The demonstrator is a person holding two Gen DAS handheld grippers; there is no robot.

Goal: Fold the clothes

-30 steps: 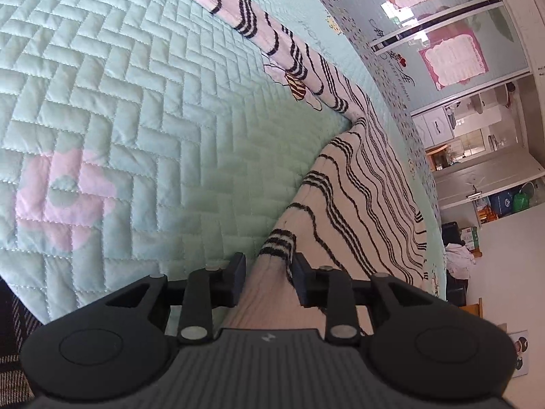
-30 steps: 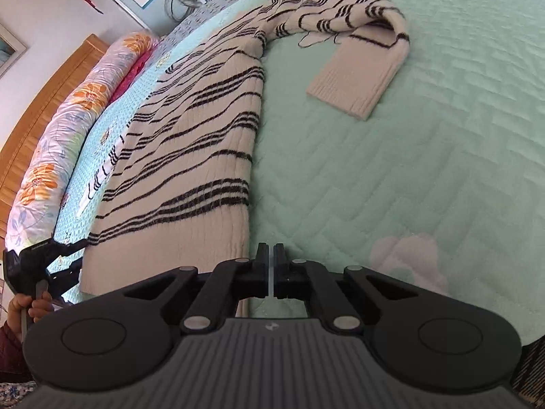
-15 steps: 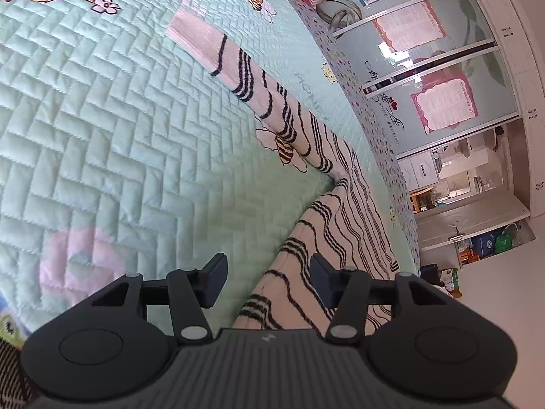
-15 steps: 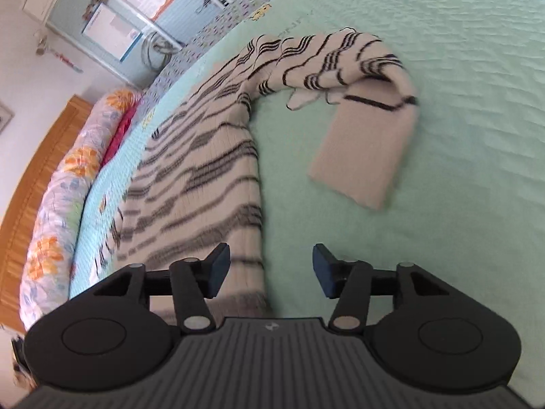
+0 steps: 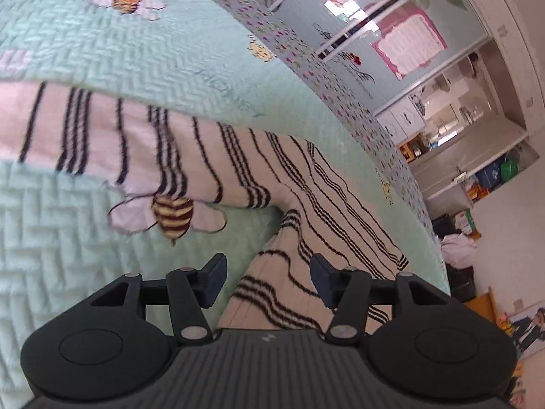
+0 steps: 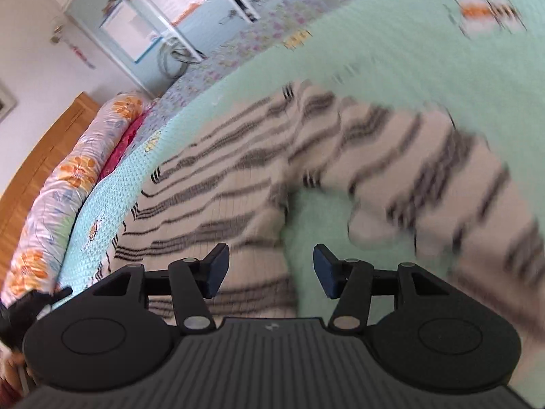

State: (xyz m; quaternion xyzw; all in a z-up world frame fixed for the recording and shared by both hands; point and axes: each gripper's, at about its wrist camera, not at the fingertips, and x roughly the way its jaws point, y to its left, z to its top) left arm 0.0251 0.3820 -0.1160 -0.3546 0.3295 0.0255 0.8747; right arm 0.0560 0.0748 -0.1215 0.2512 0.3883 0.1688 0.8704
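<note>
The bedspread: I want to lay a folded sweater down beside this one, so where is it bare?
The green bedspread is bare left of the striped sweater, below its outstretched sleeve, and again above that sleeve. In the right wrist view, the pocket between body and bent sleeve is narrow. The pillows crowd the headboard side.

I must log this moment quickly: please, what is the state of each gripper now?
Left gripper: open, holding nothing, above the striped sweater.
Right gripper: open, holding nothing, over the sweater's edge.
</note>
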